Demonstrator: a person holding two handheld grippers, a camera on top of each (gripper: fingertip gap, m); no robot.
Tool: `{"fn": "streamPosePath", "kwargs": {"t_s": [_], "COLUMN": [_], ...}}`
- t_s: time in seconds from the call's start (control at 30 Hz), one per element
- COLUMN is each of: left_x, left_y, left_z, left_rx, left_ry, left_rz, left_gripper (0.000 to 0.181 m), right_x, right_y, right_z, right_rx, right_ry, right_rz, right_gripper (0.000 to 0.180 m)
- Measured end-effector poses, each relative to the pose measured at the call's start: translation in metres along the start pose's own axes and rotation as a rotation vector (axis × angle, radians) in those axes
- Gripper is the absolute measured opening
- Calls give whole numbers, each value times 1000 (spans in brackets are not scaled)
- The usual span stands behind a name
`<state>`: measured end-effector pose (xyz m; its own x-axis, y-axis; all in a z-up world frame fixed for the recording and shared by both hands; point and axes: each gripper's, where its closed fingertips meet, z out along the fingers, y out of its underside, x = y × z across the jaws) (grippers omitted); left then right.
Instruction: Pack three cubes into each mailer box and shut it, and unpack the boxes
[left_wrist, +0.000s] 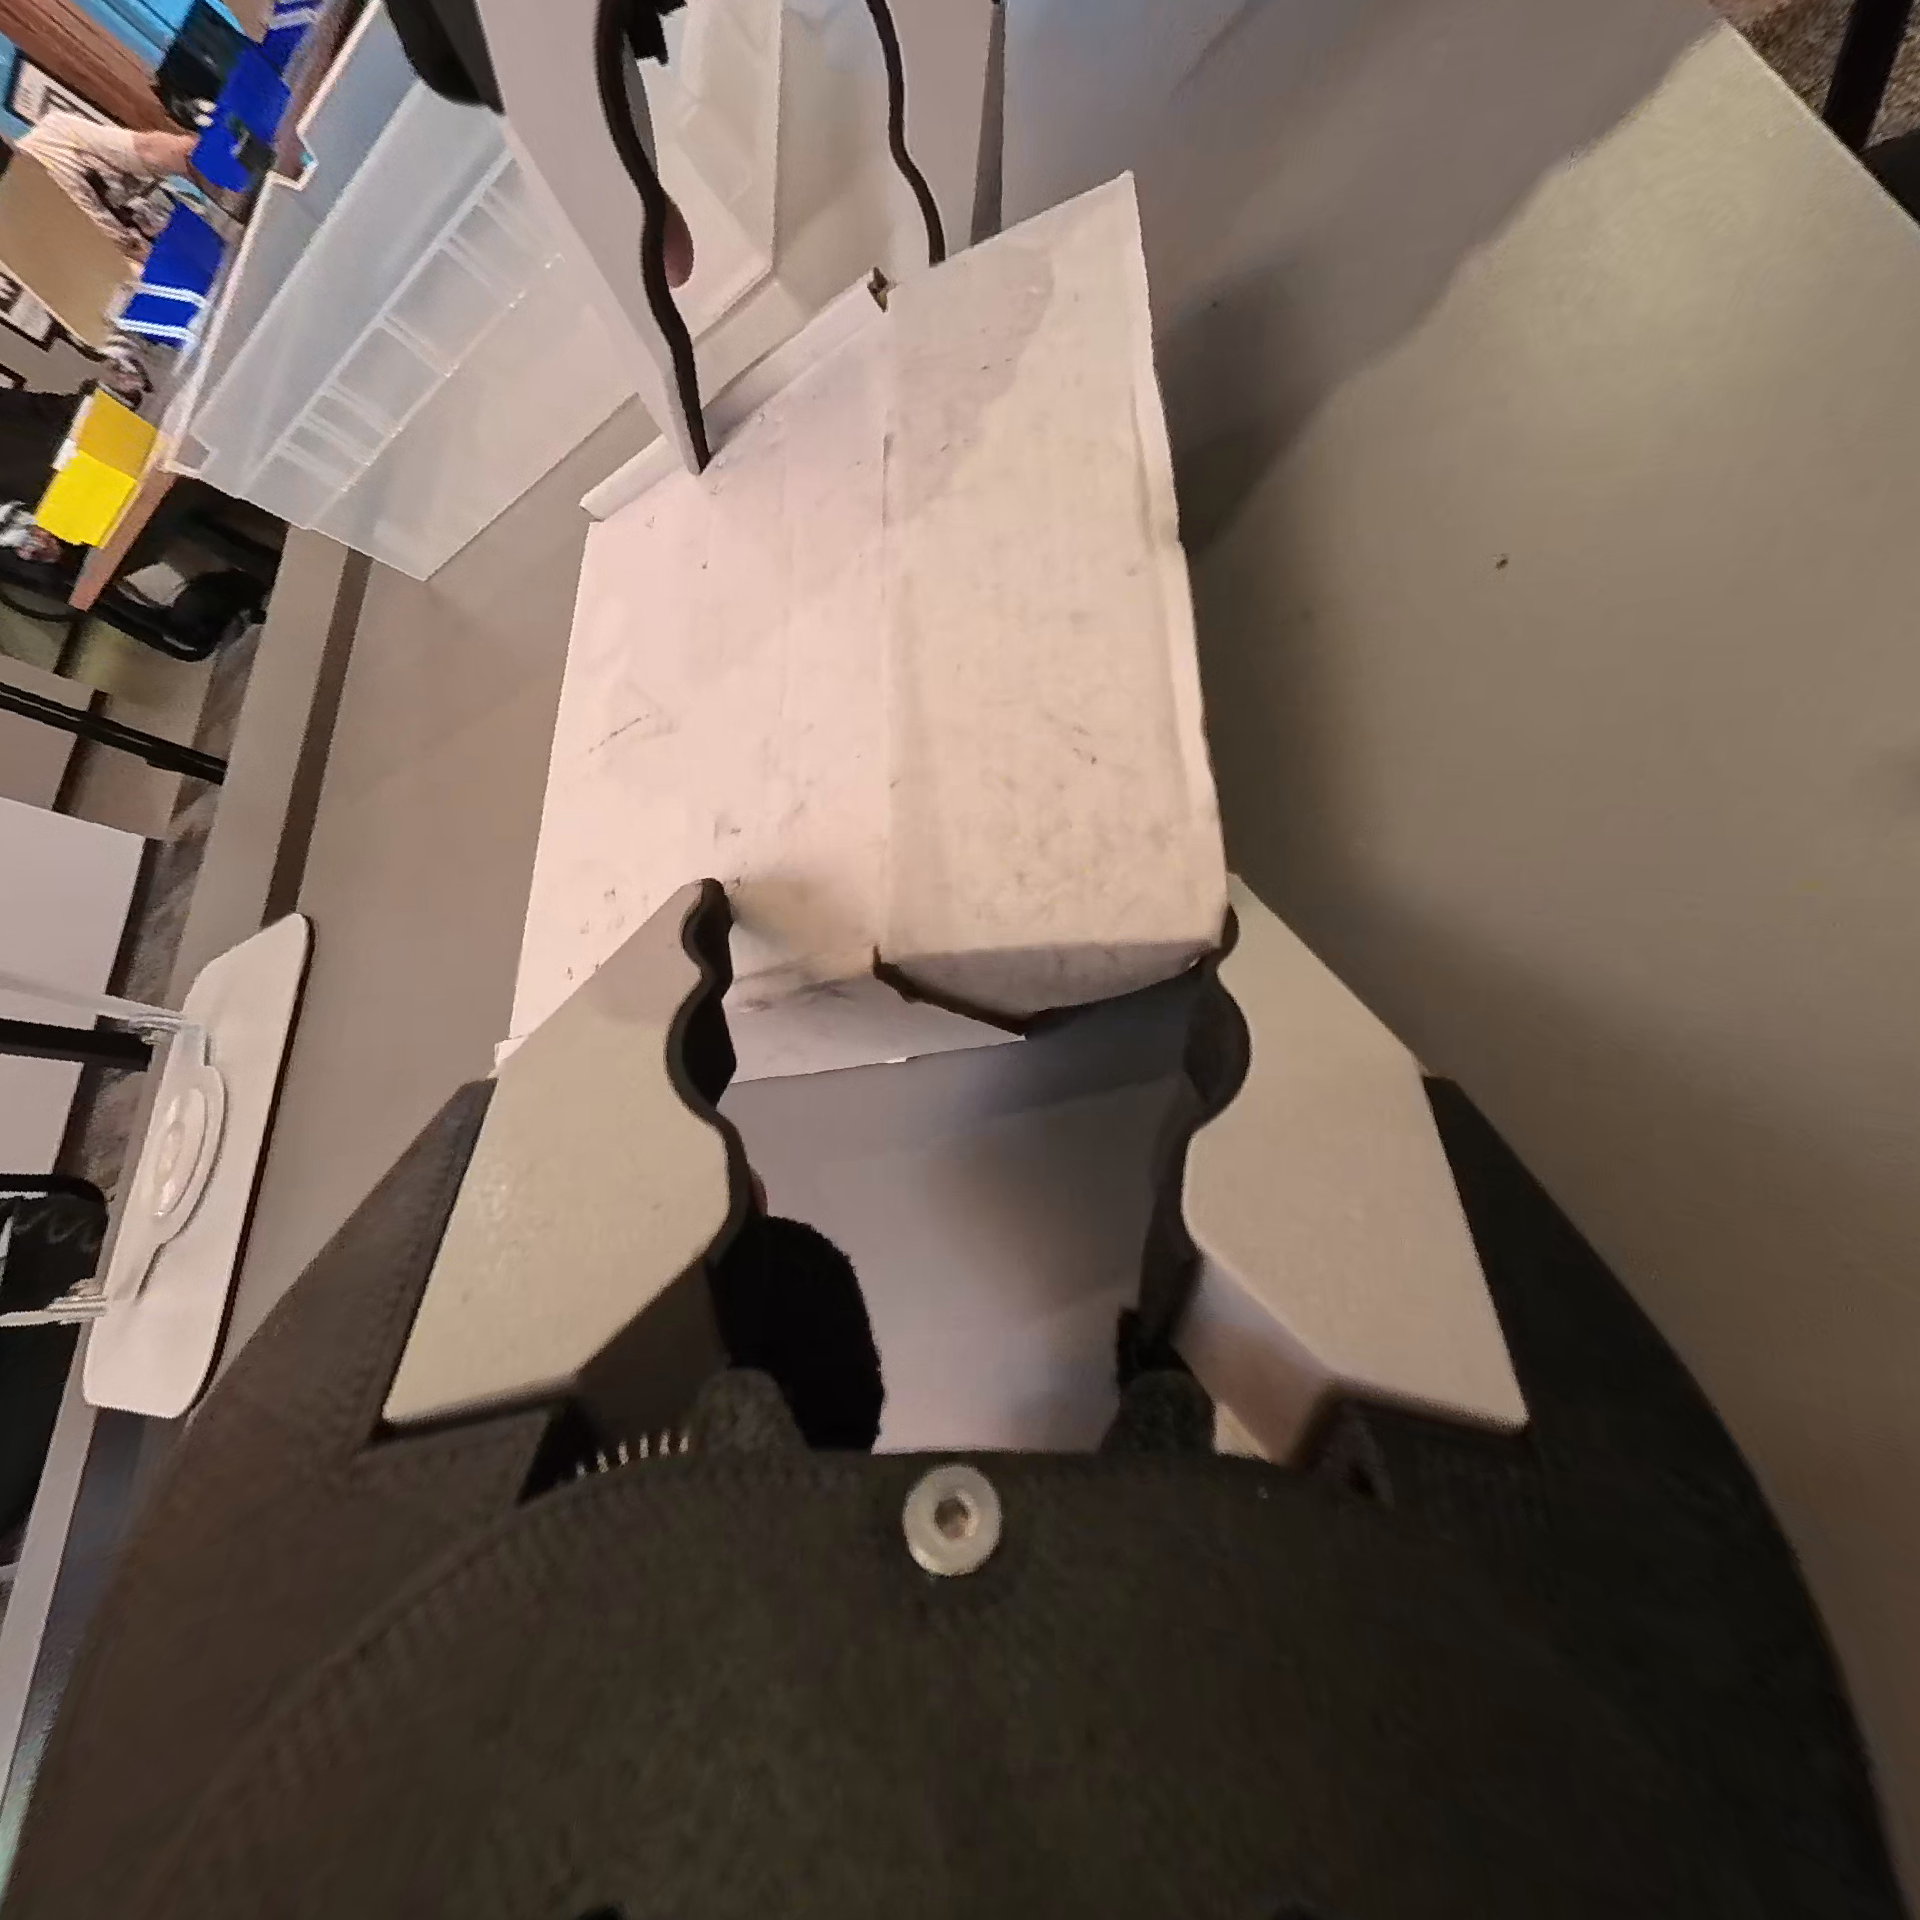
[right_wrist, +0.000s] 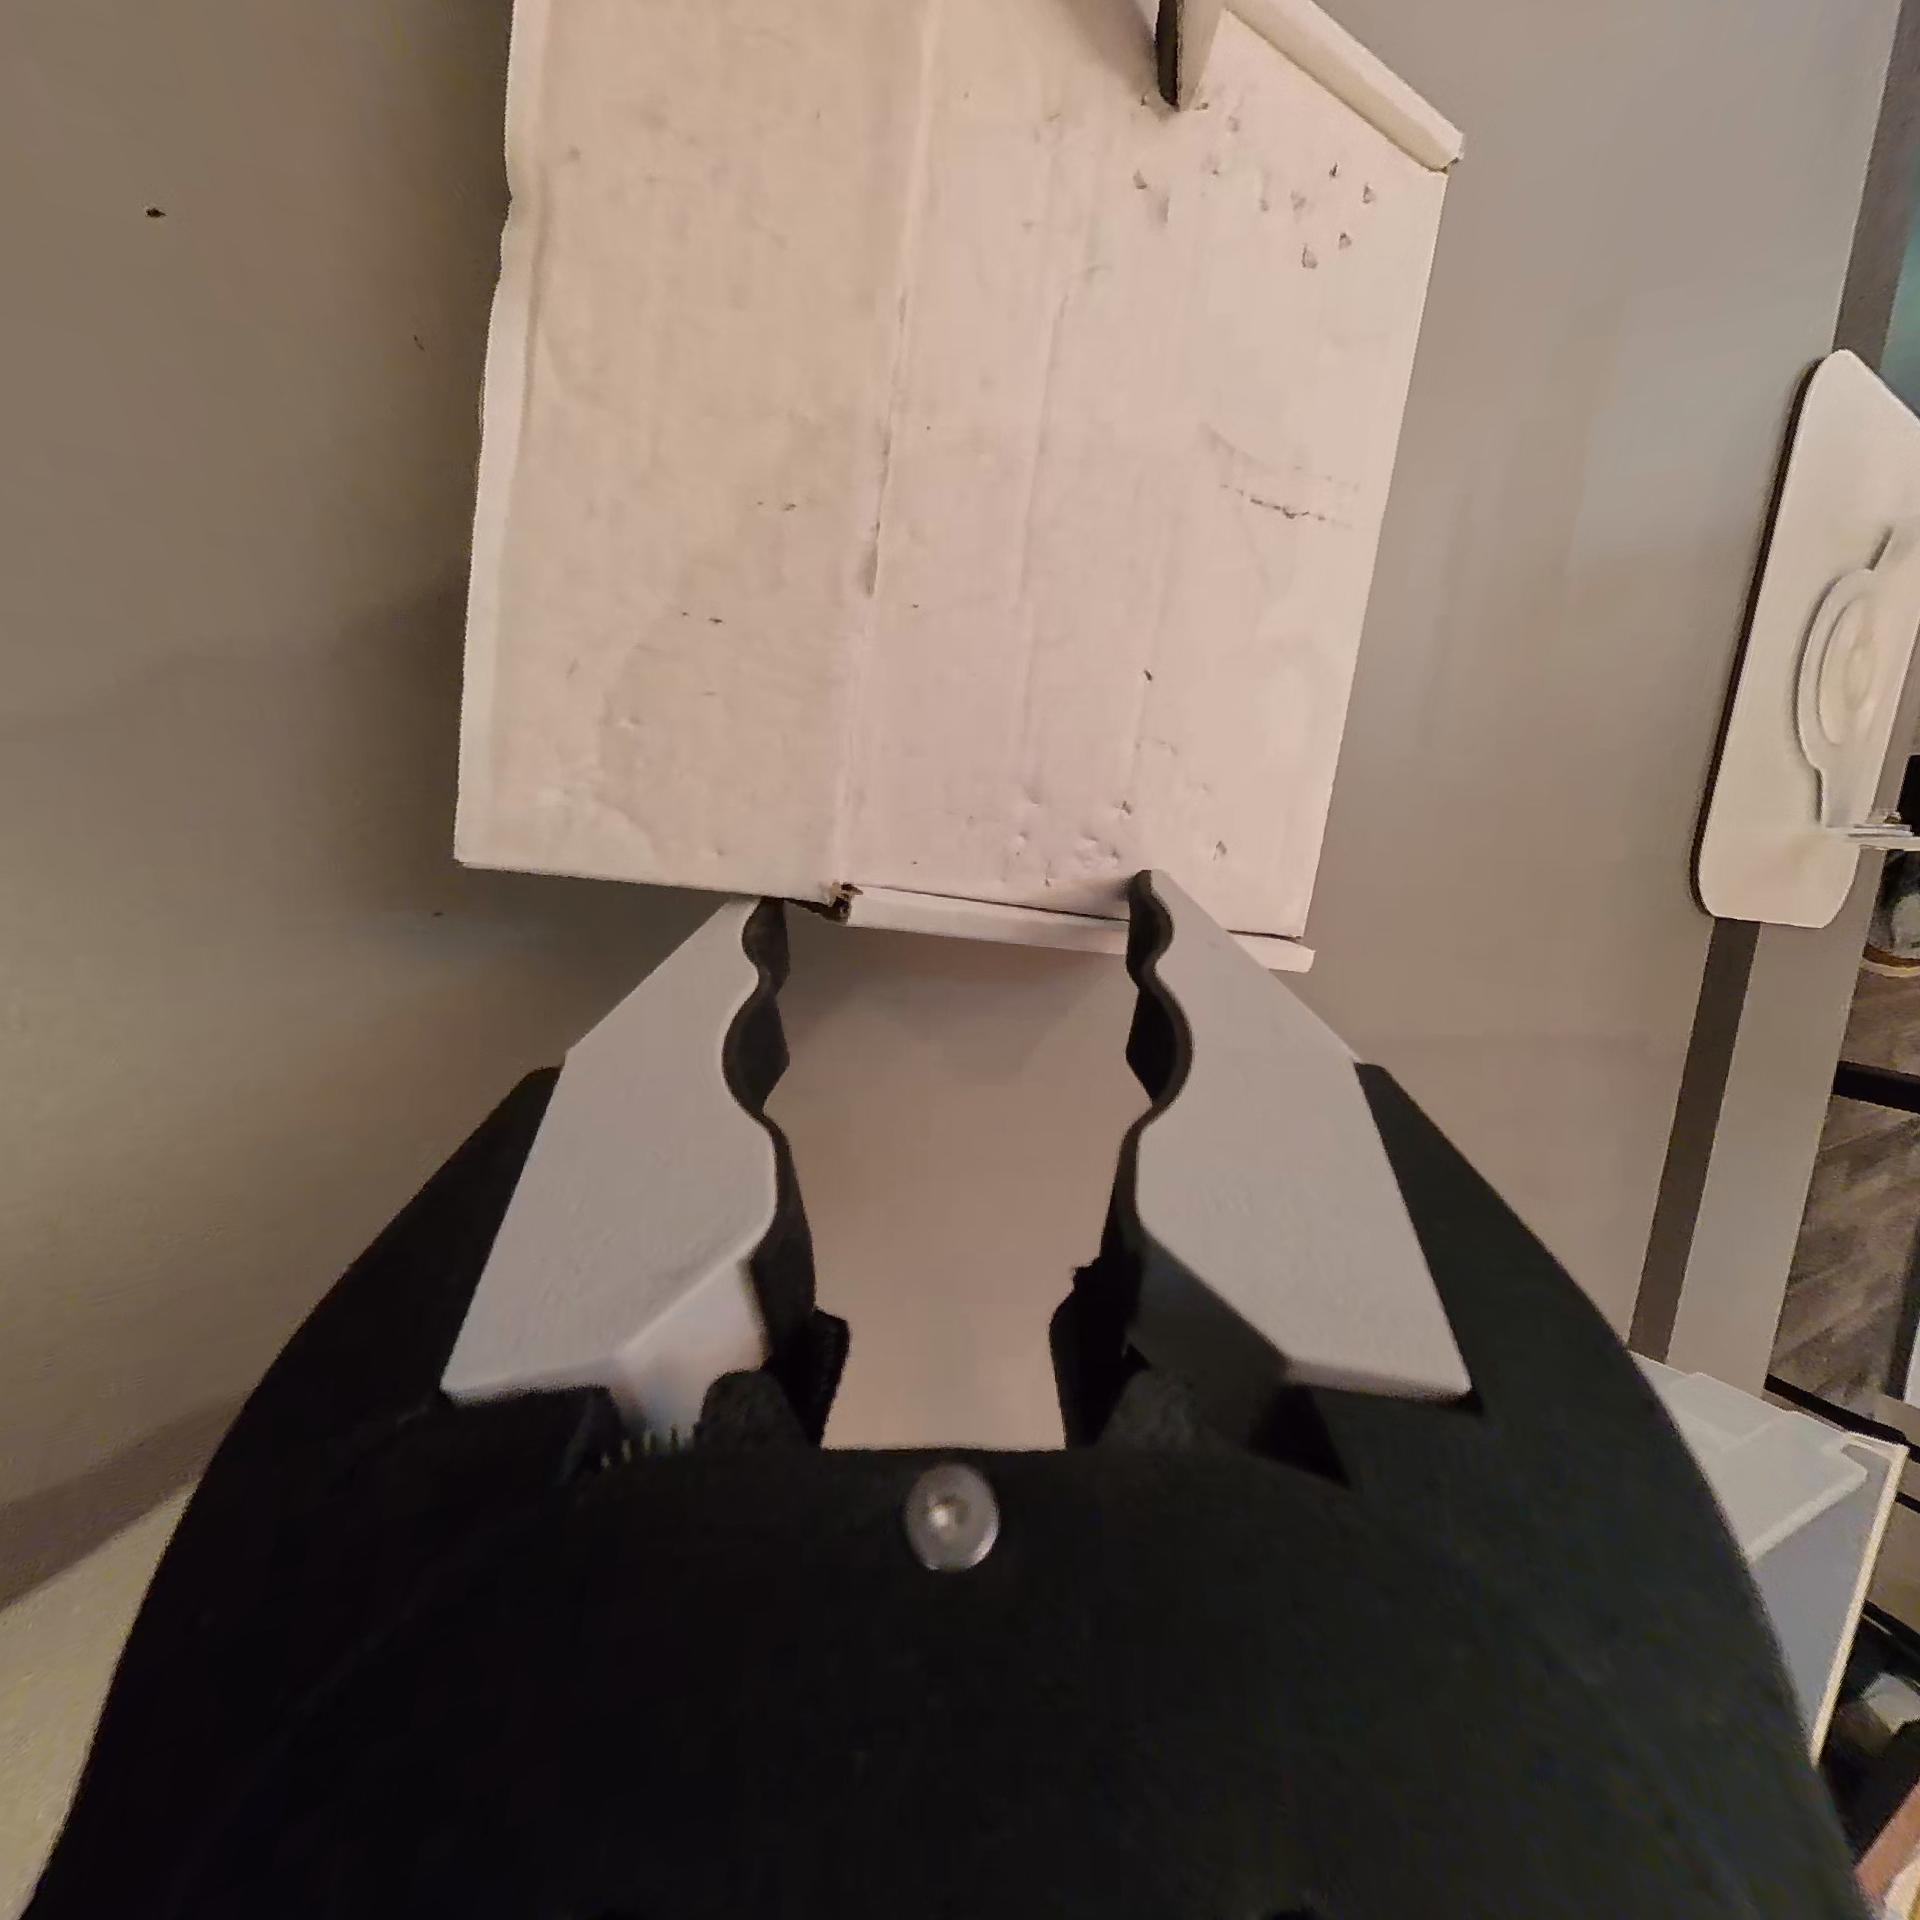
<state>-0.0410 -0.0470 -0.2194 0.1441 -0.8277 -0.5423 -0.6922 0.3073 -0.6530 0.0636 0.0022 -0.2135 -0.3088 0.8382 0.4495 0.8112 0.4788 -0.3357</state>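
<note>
Scuffed white box (left_wrist: 883, 665) closed, flat on grey table (left_wrist: 1558, 727). Left gripper (left_wrist: 971, 930) spread wide at one end, right gripper (right_wrist: 961, 894) spread at other end, neither pinching anything.

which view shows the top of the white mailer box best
The right wrist view: the white mailer box faces it nearly square, its scuffed top filling the frame beyond the open right tongs. The left wrist view shows the box foreshortened between the open left tongs and the right tongs at its far end.
</note>
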Motion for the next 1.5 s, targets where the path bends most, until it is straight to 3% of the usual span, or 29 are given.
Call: {"fn": "streamPosePath", "kwargs": {"t_s": [0.27,0.5,0.67,0.87,1.17,1.5], "left_x": [13,3,3,4,7,3], "left_y": [-2,-13,-12,-21,-27,-4], "left_z": [-7,-10,-10,-9,3,-30], "left_rx": [-11,-16,-62,42,133,-82], "left_ry": [173,226,227,217,92,291], "left_rz": [-36,-250,-223,-320,-201,-56], "left_gripper": [111,95,95,95,87,73], "right_x": [0,0,0,1,2,1], "right_y": [0,0,0,2,3,0], "right_z": [0,0,0,0,0,0], "right_rx": [-1,31,46,32,38,41], "right_ry": [-6,-3,-6,-15,-11,-21], "right_rz": [-11,-4,-7,-15,-5,-2], "right_gripper": [65,65,65,64,64,64]}}
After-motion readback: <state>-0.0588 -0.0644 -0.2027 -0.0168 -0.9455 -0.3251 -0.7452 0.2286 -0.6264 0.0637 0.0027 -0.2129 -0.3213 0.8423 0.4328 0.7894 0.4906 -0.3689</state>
